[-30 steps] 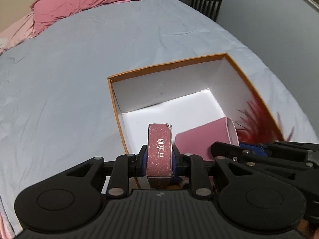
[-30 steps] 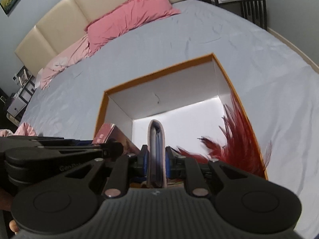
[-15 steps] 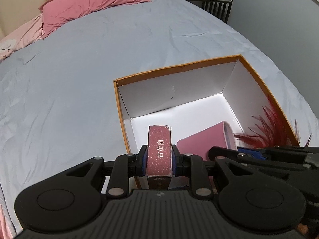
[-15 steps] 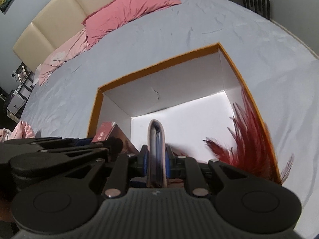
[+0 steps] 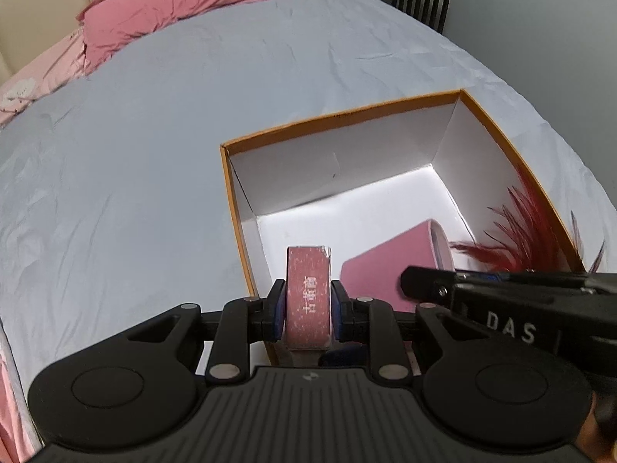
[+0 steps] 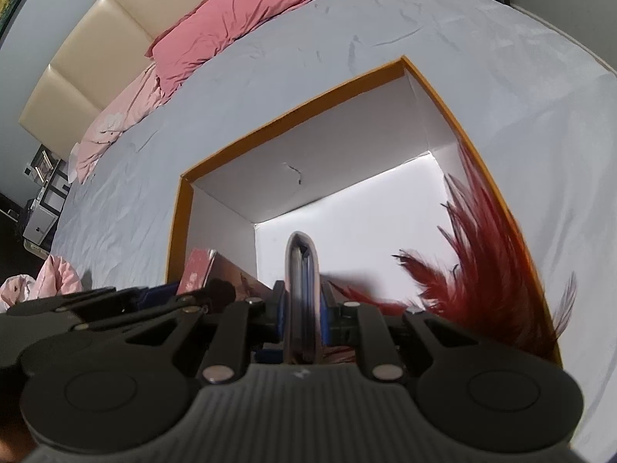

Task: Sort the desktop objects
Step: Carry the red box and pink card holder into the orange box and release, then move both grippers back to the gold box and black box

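Both grippers hold pink things over the near edge of an open box on a bed.

The left gripper (image 5: 307, 305) pinches a small glittery pink carton (image 5: 308, 293) upright, just inside the box's (image 5: 339, 115) near left corner. The right gripper (image 6: 304, 308) pinches a thin pink wallet (image 6: 304, 266) edge-on above the near wall. Red feathers (image 6: 489, 270) crowd the right wall, rising past its orange rim. The white floor toward the far wall lies bare. Grey bedsheet (image 5: 135, 154) spreads wide all around, with a pink pillow (image 5: 173, 7) well apart.
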Motion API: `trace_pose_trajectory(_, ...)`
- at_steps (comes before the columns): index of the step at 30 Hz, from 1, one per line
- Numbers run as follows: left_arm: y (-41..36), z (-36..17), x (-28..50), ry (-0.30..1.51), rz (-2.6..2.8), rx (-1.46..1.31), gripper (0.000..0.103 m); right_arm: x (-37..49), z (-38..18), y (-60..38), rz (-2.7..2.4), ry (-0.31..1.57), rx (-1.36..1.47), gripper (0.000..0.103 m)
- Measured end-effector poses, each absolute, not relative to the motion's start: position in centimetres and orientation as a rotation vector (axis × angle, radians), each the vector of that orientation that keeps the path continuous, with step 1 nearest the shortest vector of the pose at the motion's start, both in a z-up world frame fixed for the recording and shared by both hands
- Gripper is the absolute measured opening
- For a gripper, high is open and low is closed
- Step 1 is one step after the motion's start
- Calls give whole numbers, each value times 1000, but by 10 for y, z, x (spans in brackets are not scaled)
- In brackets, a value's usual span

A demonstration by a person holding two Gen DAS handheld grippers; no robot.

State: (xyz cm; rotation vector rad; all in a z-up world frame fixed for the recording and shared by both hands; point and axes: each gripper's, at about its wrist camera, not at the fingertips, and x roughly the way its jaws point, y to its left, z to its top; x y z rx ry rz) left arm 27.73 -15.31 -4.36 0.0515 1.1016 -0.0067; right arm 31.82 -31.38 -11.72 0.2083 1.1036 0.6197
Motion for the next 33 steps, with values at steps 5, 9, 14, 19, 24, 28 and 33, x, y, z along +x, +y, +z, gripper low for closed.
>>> trace_pose_trajectory(5, -144, -41, 277, 1125, -25, -9, 26, 321, -118, -311, 617, 1105, 200, 17)
trace_pose_trajectory(9, -132, -37, 277, 1137, -66, -95, 26, 321, -117, -304, 608, 1090, 167, 17)
trace_pose_trajectory(14, -105, -15, 264, 1051, -101, -202, 26, 326, -111, -294, 591, 1052, 102, 18)
trace_pose_trajectory(19, -70, -3, 248, 995, -48, -275, 26, 334, -107, -277, 601, 1050, 6, 18)
trace_pose_trajectory(24, -46, -12, 236, 1005, -5, -328, 26, 329, -105, -258, 665, 1064, -58, 17)
trace_pose_trajectory(28, -33, -21, 228, 1026, -3, -361, 26, 320, -104, -246, 704, 1078, -122, 17)
trace_pose_trajectory(33, -30, -27, 226, 1035, -13, -388, 26, 315, -104, -241, 709, 1128, -121, 18)
